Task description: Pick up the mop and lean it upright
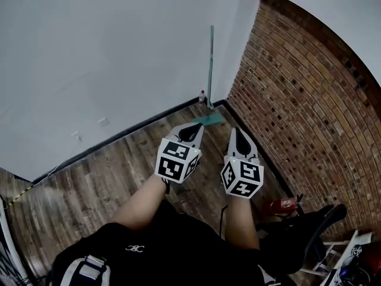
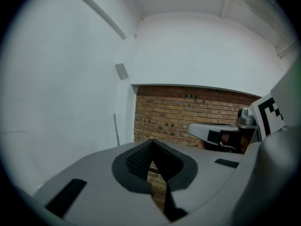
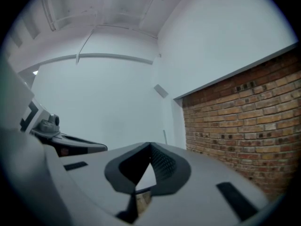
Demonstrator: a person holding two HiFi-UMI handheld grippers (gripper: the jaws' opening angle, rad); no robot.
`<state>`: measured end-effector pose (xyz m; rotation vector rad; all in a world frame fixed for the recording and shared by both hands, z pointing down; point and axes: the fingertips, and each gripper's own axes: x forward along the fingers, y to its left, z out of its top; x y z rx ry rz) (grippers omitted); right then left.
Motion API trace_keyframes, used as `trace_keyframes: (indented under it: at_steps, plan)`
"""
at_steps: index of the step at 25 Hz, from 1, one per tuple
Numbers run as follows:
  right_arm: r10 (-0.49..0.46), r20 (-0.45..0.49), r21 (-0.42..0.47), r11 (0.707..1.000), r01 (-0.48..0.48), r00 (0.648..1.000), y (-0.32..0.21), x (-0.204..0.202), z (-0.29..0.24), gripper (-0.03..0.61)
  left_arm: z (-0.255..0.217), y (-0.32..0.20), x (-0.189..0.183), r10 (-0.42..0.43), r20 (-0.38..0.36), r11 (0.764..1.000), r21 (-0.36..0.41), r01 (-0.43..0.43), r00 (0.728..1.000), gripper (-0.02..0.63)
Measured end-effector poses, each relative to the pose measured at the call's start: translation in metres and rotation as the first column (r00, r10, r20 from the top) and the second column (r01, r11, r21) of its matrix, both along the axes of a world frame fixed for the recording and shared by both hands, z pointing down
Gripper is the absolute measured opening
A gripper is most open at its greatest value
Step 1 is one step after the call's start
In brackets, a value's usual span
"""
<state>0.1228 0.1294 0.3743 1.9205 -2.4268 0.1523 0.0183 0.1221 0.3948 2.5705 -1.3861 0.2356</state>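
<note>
The mop stands upright in the room's corner, its thin teal handle (image 1: 210,64) leaning on the white wall and its flat teal head (image 1: 208,120) on the wood floor. My left gripper (image 1: 191,130) hovers just short of the mop head, jaws shut and empty. My right gripper (image 1: 238,134) is beside it to the right, also shut with nothing in it. In the left gripper view the handle (image 2: 116,129) shows far off against the wall, past my left gripper (image 2: 151,147). The right gripper view shows the handle (image 3: 165,137) beyond my right gripper (image 3: 150,150).
A brick wall (image 1: 297,100) runs along the right, a white wall (image 1: 107,52) along the back. A small bottle (image 1: 202,96) stands at the wall base near the mop. A red object (image 1: 280,205) and a black chair (image 1: 309,225) sit at the lower right.
</note>
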Motion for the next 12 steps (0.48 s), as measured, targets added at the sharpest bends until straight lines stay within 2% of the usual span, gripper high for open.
trace_keyframes:
  at_steps: [7,12]
  plan:
    - [-0.032,-0.034,-0.032,0.999,0.031,0.999,-0.060,0.005,0.016,0.014,0.010,-0.068,0.023,0.037,-0.003,0.999,-0.016,-0.037,0.999,-0.005]
    - [-0.024,-0.053,-0.046,0.999,0.021,0.998,-0.124,0.013,0.028,0.014,0.020,-0.136,0.036,0.057,-0.019,0.998,-0.022,-0.057,0.998,-0.005]
